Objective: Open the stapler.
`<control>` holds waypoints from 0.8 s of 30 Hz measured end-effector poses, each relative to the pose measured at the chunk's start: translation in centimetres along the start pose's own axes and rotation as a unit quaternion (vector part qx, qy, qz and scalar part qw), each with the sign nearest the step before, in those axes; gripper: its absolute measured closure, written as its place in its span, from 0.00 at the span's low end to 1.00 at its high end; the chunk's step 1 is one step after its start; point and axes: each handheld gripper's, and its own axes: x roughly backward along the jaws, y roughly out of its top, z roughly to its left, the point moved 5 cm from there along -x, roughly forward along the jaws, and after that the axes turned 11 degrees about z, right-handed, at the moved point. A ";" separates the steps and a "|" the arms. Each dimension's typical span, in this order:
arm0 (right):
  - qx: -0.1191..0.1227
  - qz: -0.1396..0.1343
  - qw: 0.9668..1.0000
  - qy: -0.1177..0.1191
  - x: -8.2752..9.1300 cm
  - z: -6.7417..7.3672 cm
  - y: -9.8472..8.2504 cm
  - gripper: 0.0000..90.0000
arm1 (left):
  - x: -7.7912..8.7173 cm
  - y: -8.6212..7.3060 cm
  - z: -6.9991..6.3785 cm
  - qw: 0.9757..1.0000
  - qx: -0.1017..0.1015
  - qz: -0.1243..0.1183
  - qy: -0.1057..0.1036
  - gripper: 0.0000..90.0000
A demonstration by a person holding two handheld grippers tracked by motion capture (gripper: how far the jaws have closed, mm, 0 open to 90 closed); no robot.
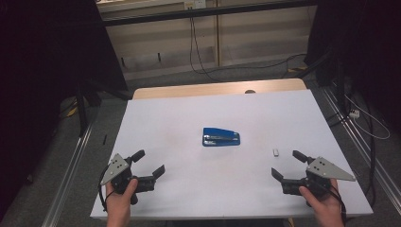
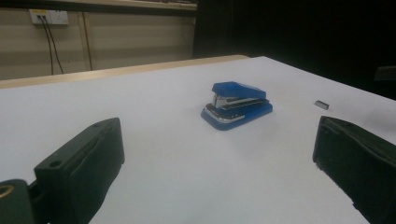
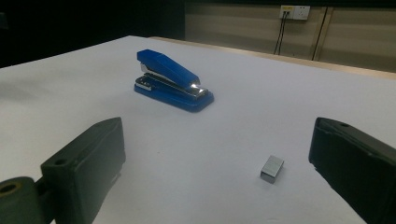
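A blue stapler (image 1: 221, 137) lies near the middle of the white table (image 1: 189, 113); it appears as the blue stapler (image 2: 237, 105) in the left gripper view and the blue stapler (image 3: 172, 80) in the right gripper view. A small silver block of staples (image 1: 276, 152) rests to its right, near my right gripper; the same staples (image 3: 272, 168) lie just ahead of the right jaws, and the staples (image 2: 321, 104) show far off. My left gripper (image 1: 150, 164) is held at the front left, jaws open and empty. My right gripper (image 1: 289, 165) is held at the front right, open and empty.
A wooden strip (image 1: 217, 88) runs along the table's far edge. Beyond it stand a pale wall panel and hanging cables (image 1: 195, 42). Metal rails (image 1: 71, 165) flank the table on the floor, with dark curtains at both sides.
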 end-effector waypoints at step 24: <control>0.029 0.020 0.999 -0.002 -1.4 0.6 1.0 0.09 | -1.4 0.4 -0.8 1.000 -0.009 0.010 -0.017 0.02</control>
